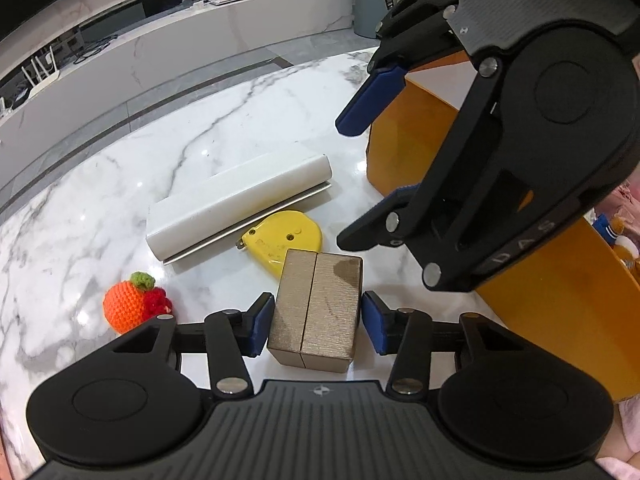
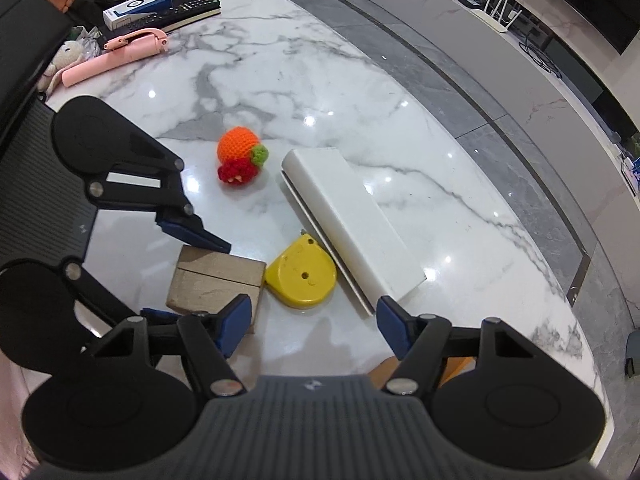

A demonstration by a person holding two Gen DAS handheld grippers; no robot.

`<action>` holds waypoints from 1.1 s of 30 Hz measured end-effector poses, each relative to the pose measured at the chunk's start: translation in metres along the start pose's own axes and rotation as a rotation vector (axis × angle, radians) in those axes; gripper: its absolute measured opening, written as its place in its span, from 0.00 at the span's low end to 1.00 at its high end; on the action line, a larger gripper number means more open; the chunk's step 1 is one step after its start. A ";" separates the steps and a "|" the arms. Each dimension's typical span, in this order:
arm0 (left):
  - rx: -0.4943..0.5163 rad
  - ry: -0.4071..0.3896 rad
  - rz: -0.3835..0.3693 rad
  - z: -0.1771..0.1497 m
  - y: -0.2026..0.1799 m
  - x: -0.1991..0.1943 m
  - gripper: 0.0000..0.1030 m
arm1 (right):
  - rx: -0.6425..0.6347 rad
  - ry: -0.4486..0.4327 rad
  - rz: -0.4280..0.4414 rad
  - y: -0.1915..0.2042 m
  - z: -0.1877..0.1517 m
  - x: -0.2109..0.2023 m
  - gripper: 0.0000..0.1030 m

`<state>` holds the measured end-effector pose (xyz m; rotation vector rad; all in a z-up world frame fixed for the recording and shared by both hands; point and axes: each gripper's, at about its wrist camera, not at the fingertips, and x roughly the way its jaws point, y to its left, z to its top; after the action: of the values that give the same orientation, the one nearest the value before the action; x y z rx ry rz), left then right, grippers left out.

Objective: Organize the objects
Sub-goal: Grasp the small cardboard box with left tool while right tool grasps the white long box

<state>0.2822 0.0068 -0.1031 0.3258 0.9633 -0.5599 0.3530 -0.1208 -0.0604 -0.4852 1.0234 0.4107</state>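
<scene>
Grey block (image 1: 316,308) sits between open left claw (image 1: 316,326) pads

Marble table (image 2: 320,80) bears block (image 2: 216,280), tape measure (image 2: 300,280), crochet orange (image 2: 236,146).

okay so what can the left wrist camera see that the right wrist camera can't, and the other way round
Only the left wrist view shows the tall side of the orange box and the right gripper seen from outside. Only the right wrist view shows the pink handle and keyboard at the far edge. Both show the tan block, sitting between the open left gripper fingers, the yellow tape measure, crochet orange and white case.
</scene>
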 end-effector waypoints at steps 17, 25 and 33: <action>-0.110 -0.030 0.107 -0.001 0.044 -0.026 0.52 | -0.149 0.073 -0.021 0.002 0.044 0.045 0.69; -0.166 -0.037 0.119 -0.011 0.059 -0.032 0.52 | -0.225 0.123 -0.072 0.010 0.065 0.086 0.69; -0.190 -0.038 0.119 -0.019 0.062 -0.036 0.52 | -0.253 0.159 -0.093 0.014 0.069 0.107 0.69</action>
<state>0.2897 0.0773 -0.0819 0.2002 0.9456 -0.3615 0.4433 -0.0606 -0.1274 -0.8002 1.1026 0.4254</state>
